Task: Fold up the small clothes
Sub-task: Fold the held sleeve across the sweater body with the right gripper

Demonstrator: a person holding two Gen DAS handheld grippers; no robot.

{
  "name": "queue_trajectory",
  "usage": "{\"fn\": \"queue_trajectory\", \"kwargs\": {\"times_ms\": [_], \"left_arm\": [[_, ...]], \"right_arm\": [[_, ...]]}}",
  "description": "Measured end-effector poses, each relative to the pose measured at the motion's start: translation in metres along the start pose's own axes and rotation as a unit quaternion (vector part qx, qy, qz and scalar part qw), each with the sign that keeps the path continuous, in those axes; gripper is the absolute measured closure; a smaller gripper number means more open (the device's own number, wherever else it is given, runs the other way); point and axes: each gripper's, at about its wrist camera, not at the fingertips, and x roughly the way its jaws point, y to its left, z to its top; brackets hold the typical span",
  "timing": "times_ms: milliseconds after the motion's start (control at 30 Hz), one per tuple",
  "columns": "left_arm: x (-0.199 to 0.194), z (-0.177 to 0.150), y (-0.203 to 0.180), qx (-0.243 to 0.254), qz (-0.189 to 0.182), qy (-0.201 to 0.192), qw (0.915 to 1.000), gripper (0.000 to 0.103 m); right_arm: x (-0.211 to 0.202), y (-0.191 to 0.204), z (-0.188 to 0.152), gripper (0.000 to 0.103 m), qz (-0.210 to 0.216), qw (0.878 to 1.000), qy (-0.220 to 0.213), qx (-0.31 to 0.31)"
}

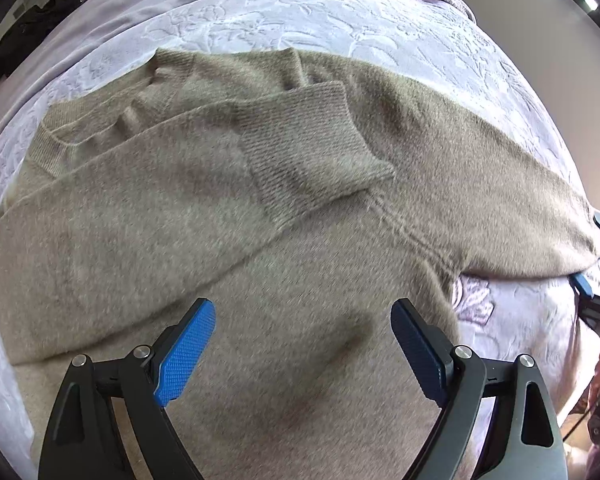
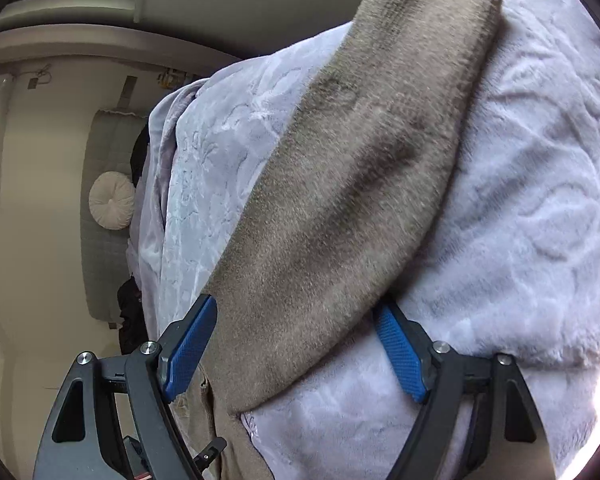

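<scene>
Sweater [image 1: 228,208]: your left gripper [image 1: 303,346] hangs released over its body, lower centre. Your right gripper [image 2: 296,344], jaws spread, straddles the outstretched sleeve [image 2: 340,184], likely to fold it inward. One cuff [image 1: 312,148] already crosses the chest. Bed blanket [image 1: 340,12] beneath.

Lavender embossed blanket [image 1: 340,12] covers the bed; cream walls [image 2: 40,280]; round cushion [image 2: 112,200].

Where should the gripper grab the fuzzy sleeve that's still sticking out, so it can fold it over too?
Best near the ribbed cuff end of the outstretched sleeve, pinching across its narrow width. It lies flat on the blanket, so slide one finger under from the side. The right gripper is open and straddles it already, farther from the cuff. The other sleeve is already folded across the sweater.
</scene>
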Motion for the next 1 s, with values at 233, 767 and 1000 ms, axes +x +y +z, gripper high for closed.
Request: {"fn": "queue_trajectory", "kwargs": {"times_ms": [233, 767, 1000], "left_arm": [[0.011, 0.029, -0.025, -0.003, 0.003, -0.022, 0.9998, 0.013], [0.047, 0.062, -0.069, 0.059, 0.039, -0.039, 0.9967, 0.010], [0.002, 0.057, -0.009, 0.008, 0.012, -0.082, 0.9965, 0.010]], "right_arm": [[0.014, 0.015, 0.027, 0.028, 0.023, 0.999, -0.017, -0.014], [0.010, 0.100, 0.024, 0.092, 0.130, 0.990, 0.006, -0.059], [0.039, 0.197, -0.022, 0.092, 0.169, 0.969, 0.062, -0.171]]}}
